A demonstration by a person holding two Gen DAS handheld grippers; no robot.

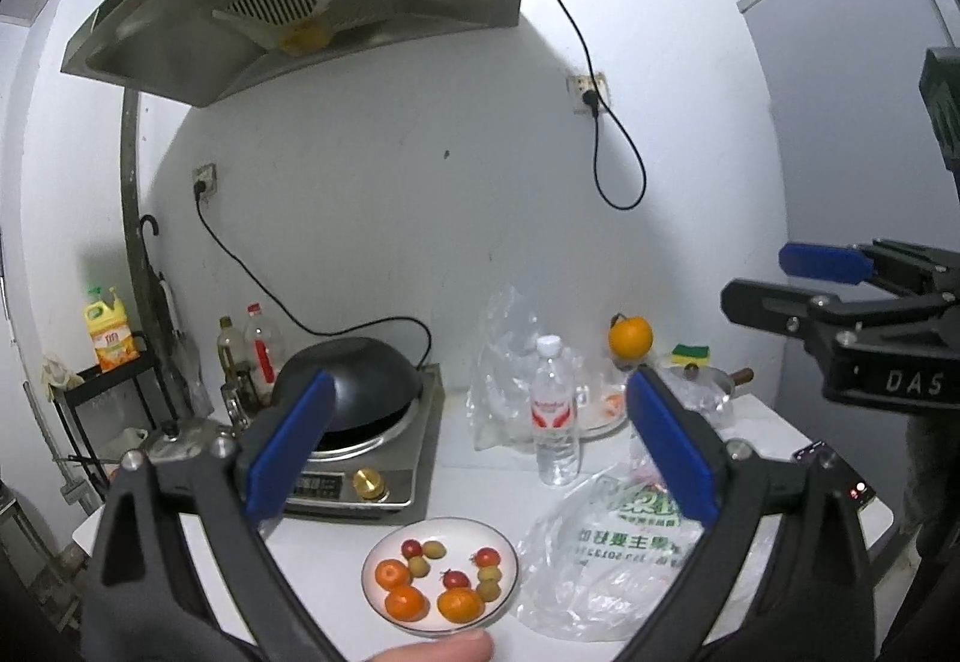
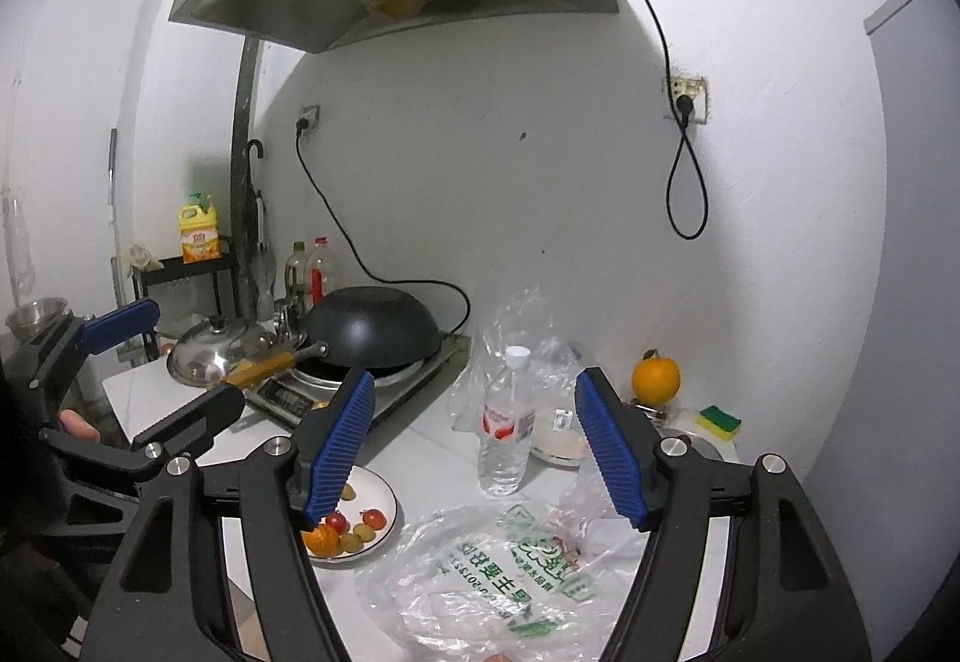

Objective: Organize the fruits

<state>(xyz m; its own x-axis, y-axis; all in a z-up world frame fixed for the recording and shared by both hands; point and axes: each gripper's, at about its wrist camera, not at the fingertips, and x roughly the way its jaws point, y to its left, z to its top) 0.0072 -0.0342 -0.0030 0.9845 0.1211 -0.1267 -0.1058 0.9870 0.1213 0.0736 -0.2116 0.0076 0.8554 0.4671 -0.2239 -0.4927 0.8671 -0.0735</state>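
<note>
Both the left tongs (image 1: 480,458) and the right tongs (image 2: 474,452) stand wide apart with nothing between them, raised over the white bench (image 1: 468,500). Nearest on it, a white plate (image 1: 507,542) holds three small oranges (image 1: 461,604), red cherry tomatoes and greenish grapes. Just beside it lies a crumpled plastic bag (image 2: 480,572), then an upright water bottle (image 1: 555,422). Only the right view shows a steel lid (image 2: 207,347). A large orange (image 1: 630,336) sits farthest back.

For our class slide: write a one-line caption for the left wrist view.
Open left tool above a plate of small fruits, beside a plastic bag.
</note>
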